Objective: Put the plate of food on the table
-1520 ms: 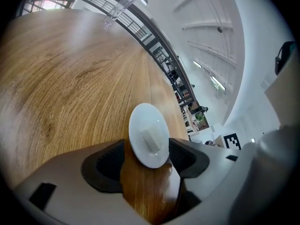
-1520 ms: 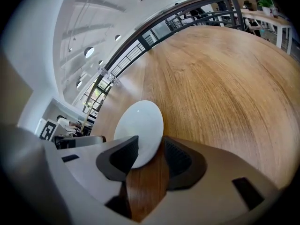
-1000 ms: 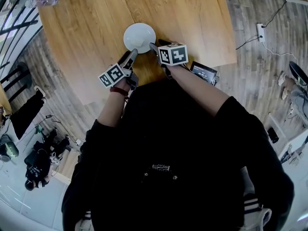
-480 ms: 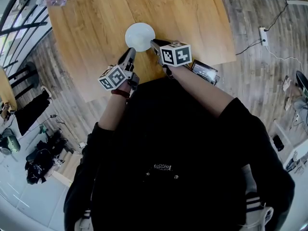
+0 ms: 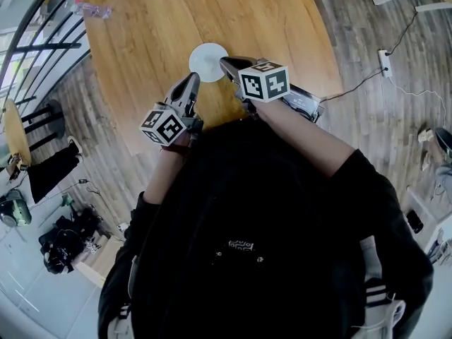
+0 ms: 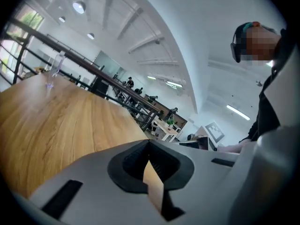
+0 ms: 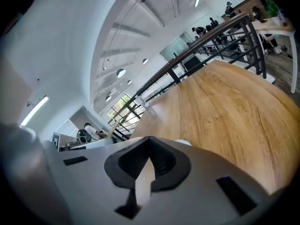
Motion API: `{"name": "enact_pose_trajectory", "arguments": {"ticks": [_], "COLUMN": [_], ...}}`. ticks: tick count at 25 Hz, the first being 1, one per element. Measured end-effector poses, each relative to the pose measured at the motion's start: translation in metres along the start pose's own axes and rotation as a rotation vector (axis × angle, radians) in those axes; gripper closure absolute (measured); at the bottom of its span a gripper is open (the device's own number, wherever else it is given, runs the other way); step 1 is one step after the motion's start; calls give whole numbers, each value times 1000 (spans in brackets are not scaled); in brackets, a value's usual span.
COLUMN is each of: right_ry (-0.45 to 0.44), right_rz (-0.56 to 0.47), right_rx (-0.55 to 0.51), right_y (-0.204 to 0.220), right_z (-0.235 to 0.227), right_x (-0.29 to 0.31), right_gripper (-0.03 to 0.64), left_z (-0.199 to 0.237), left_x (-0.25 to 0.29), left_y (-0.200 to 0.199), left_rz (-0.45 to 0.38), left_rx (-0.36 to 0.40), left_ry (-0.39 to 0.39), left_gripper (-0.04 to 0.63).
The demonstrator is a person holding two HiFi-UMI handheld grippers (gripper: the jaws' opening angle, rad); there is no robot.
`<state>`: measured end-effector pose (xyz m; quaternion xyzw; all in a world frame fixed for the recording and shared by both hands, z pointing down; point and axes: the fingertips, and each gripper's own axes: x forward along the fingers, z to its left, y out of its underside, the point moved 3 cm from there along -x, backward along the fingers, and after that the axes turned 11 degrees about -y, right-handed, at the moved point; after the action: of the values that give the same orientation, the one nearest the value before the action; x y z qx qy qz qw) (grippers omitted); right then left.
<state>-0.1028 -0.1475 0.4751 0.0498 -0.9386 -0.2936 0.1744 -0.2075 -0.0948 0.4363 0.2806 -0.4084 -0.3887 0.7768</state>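
Plate (image 5: 208,62) is sitting flat on the wooden surface (image 5: 141,34), with the left gripper (image 5: 191,82) and right gripper (image 5: 226,63) hovering just beside it, jaws pressed together on nothing, so placement is looking complete; no food is showing on it.

The wooden table (image 5: 141,41) bears a white plate (image 5: 208,61) and clear bottle (image 5: 92,10).

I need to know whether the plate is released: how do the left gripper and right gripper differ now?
The left gripper points at the plate from its near-left side, the right gripper from its right. The left gripper view shows table but no plate; the right gripper view shows a white sliver of plate. Both are shut, holding nothing.
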Motion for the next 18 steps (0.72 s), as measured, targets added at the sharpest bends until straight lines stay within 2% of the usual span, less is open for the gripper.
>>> {"name": "enact_pose_trajectory", "arguments": {"ticks": [3,6,9,10,18], "right_ry": [-61,-102,-96,-93,-107], "right_rz": [-45,-66,-46,-37,-5], "right_rx": [-117,-330,-519,-539,-540], "right_y": [-24,-37,-37,-36,-33], "right_z": [34,74,95,95,90], "right_x": [-11,-21,-20,-18,-13], "right_gripper": [597,598,598,598,598], "left_z": [-25,-49,-59,-56,-47], "left_x": [-9,-13,-16,-16,-17], "left_y": [-28,-53,-60,-61,-56], "left_rz": [-48,-112,-120,-116,-112], "left_rx": [129,233,376,394,353], "left_ry": [16,27,37,31,-9], "left_gripper": [588,588,589,589,589]}}
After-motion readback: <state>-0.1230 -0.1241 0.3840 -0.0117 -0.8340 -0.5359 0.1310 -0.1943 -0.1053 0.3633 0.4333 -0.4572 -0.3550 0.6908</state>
